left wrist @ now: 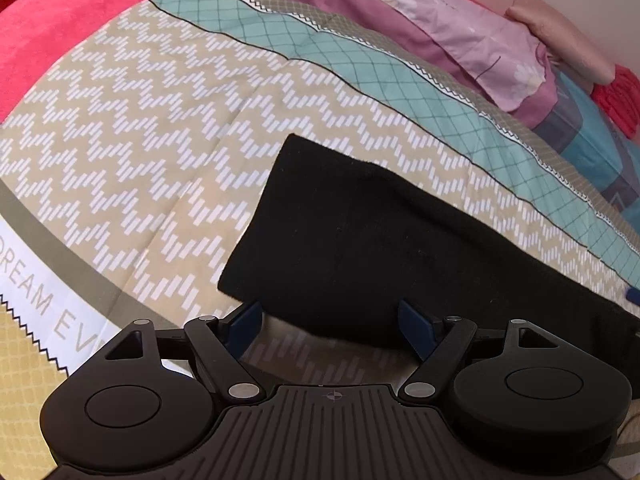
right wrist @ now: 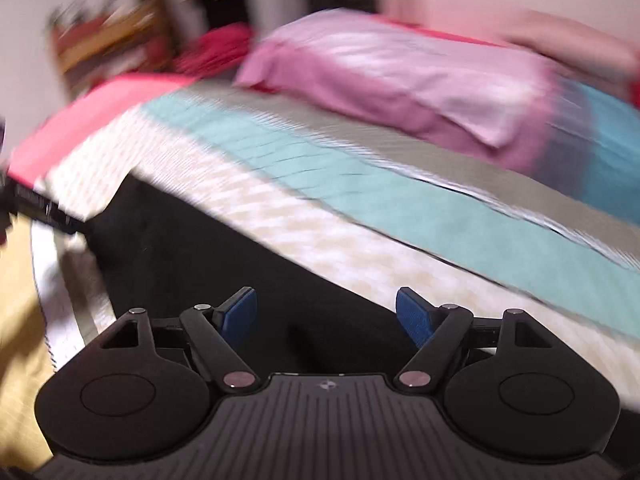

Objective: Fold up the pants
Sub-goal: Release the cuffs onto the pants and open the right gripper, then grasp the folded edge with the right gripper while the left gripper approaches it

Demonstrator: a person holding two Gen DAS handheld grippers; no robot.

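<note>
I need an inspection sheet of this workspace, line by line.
Surface: bed under a patterned quilt, zigzag and teal bands.
Job's things: black pants lying flat on the quilt, in a folded-looking rectangle.
Clutter: pink pillow; red blanket; folded cloths at the far end.
Grippers: left gripper open at the pants' near edge, holding nothing; right gripper open over the pants, view blurred.
Cables: nothing seen.
Surroundings: pale wall; blurred shelving in the right view.
</note>
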